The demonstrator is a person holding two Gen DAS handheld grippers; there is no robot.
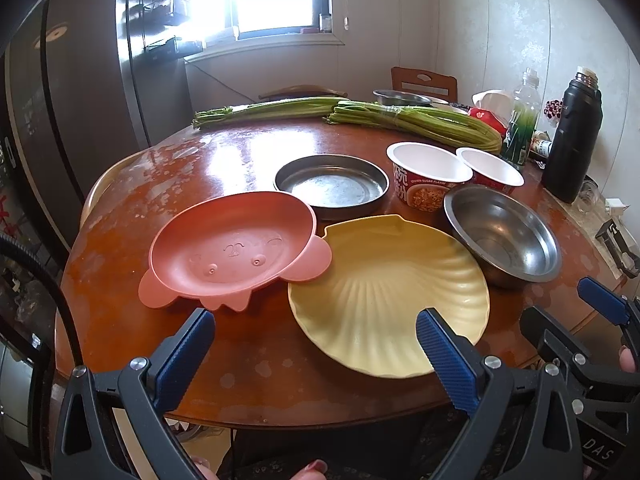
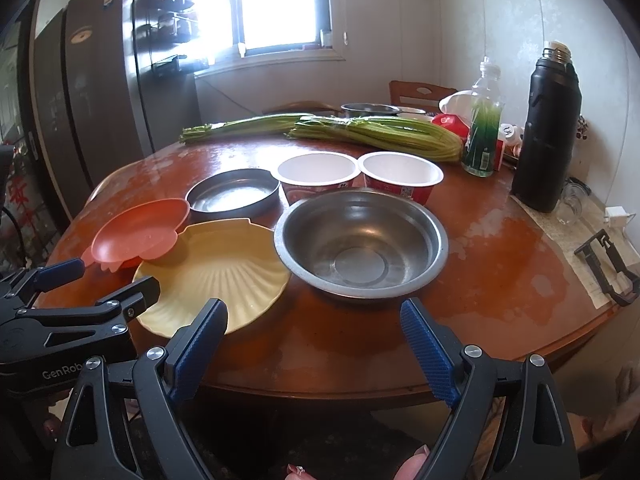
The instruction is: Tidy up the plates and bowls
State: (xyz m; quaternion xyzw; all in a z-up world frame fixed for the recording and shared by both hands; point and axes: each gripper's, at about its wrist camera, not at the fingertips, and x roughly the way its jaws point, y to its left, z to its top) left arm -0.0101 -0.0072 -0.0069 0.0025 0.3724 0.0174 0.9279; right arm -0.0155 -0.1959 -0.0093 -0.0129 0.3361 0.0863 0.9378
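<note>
On the round brown table (image 1: 248, 364) lie a pink crab-shaped plate (image 1: 236, 250), a yellow shell-shaped plate (image 1: 384, 292), a flat metal pan (image 1: 332, 184), a steel bowl (image 1: 504, 234) and two red paper noodle bowls (image 1: 428, 172) (image 1: 490, 168). My left gripper (image 1: 316, 330) is open and empty above the near table edge, its right finger over the yellow plate's rim. My right gripper (image 2: 314, 320) is open and empty, just in front of the steel bowl (image 2: 360, 240). The yellow plate (image 2: 216, 276) and pink plate (image 2: 140, 232) lie to its left.
Two bundles of green stalks (image 1: 412, 120) lie across the far side. A black thermos (image 2: 548, 132), a clear bottle (image 2: 484, 120), a small steel bowl (image 2: 370, 110) and a red packet stand at the back right. A black stand (image 2: 608, 268) lies at the right edge. A fridge stands left.
</note>
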